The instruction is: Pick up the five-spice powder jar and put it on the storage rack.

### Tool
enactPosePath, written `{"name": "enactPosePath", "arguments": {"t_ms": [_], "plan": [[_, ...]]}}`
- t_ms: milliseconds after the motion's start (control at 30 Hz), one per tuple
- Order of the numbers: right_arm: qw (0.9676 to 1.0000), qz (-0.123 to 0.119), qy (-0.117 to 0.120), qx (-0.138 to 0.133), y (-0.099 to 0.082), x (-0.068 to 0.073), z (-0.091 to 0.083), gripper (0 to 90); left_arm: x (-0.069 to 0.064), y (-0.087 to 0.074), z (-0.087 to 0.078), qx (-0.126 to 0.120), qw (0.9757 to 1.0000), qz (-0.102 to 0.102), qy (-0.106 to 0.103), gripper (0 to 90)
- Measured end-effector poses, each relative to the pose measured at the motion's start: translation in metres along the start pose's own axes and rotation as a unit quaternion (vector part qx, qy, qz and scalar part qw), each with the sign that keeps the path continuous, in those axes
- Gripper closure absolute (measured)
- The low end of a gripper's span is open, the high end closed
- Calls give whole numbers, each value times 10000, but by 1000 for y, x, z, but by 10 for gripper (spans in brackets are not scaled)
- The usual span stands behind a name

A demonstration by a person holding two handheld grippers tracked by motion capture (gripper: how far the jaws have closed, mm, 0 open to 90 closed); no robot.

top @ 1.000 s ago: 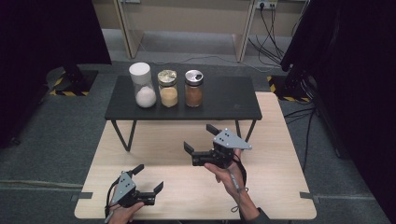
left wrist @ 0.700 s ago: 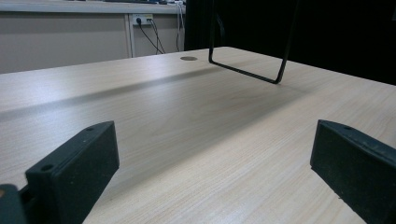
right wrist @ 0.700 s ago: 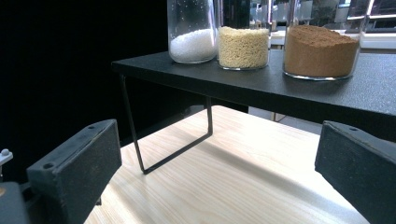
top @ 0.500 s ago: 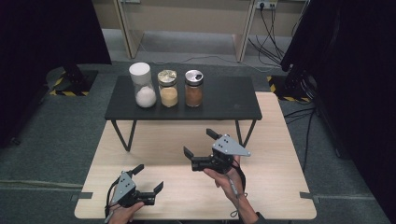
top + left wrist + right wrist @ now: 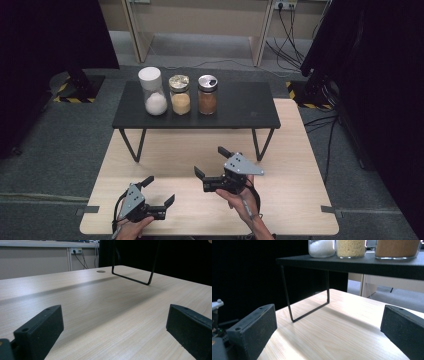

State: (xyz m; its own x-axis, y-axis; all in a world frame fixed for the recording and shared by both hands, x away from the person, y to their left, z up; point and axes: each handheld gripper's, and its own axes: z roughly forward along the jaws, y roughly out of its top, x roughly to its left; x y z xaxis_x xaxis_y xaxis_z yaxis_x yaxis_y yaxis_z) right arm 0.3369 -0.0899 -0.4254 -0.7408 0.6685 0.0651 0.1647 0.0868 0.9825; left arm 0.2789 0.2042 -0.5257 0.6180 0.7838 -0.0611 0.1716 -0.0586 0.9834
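Three jars stand in a row on a black raised shelf (image 5: 240,107): one with a white lid and white powder (image 5: 152,92), one with yellow grains (image 5: 180,96), one with brown powder (image 5: 207,95). My right gripper (image 5: 209,160) is open over the middle of the wooden table (image 5: 300,165), in front of the shelf and pointing left. Along its jaws I see the shelf's edge (image 5: 362,265) and the bottoms of the white (image 5: 322,247), yellow (image 5: 350,247) and brown (image 5: 397,247) jars. My left gripper (image 5: 160,189) is open near the table's front left, with nothing between its fingers.
The shelf stands on thin black wire legs (image 5: 132,277) (image 5: 309,307) on the far half of the table. A small round hole (image 5: 101,271) marks the tabletop. Dark curtains and stands flank the table, and cables lie on the floor at the back right.
My right gripper has drifted a little toward the table's near edge, still open. The left gripper has stayed where it was.
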Motion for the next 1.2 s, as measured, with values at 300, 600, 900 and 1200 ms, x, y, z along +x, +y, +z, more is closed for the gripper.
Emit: {"name": "enactPosePath", "arguments": {"t_ms": [300,600,900,1200], "plan": [[9999,-102,-2,-12,-9,4,-6,9,0,0,0,-2,10000,2,-7,5],[9998,-144,74,110,-24,10,-2,9,1,0,0,-15,10000,-10,-4,5],[9996,-158,175,155,-38,12,1,9,1,0,1,-9,10000,-24,-21,5],[9995,-106,222,200,-51,15,2,9,2,1,0,-14,10000,-44,-6,5]]}}
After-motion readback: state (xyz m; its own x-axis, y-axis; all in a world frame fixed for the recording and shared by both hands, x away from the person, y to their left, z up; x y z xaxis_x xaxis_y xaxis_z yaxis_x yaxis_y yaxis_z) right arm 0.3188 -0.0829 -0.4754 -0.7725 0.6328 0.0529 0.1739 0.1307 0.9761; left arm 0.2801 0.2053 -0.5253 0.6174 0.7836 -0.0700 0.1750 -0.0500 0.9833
